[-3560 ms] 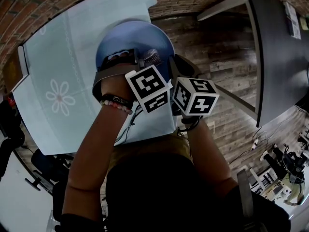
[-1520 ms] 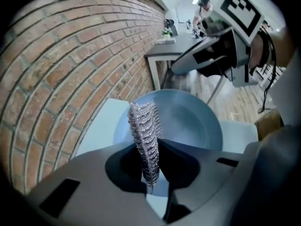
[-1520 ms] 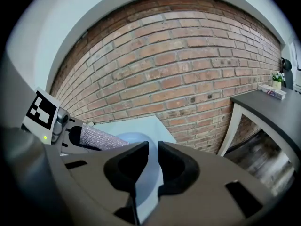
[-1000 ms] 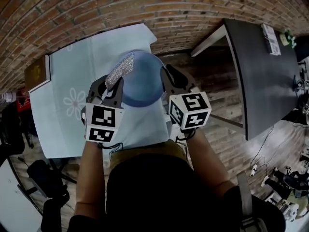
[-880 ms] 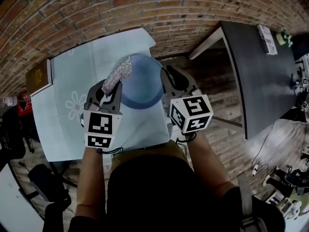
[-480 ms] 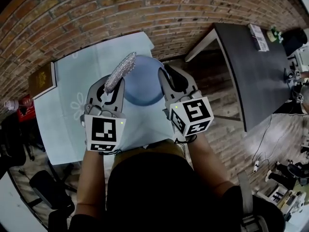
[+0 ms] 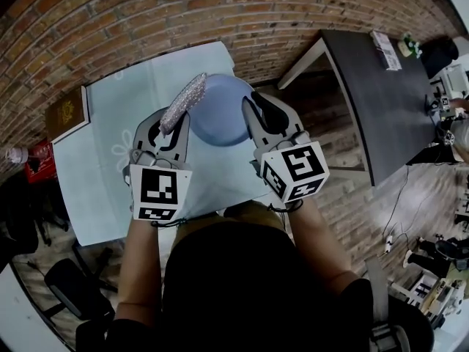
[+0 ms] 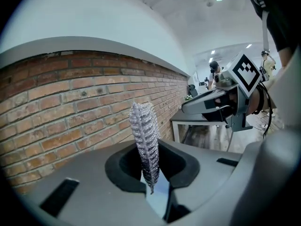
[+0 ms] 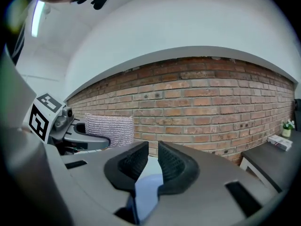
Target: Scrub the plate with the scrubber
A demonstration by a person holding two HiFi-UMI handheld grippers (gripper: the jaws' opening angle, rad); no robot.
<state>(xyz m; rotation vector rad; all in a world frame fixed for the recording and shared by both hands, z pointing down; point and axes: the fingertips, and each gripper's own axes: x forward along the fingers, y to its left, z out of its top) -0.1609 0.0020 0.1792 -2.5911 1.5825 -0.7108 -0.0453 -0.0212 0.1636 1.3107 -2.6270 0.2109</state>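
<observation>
Over the cloth-covered worktop (image 7: pixel 95 160), the blue plate (image 7: pixel 216 112) hangs by its rim in the clenched right tool (image 7: pixel 258 107). It looks rigid, smooth and probably slippery, so a firm hold on the rim suits it. Beside its left rim, the left tool (image 7: pixel 170 123) pinches the silvery mesh scrubber (image 7: pixel 185 101) by its lower end; it looks soft and light.

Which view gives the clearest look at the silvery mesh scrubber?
The right gripper view: the silvery mesh scrubber shows its broad face. The left gripper view shows it edge-on, clamped in the left gripper; the head view shows it small, foreshortened.
</observation>
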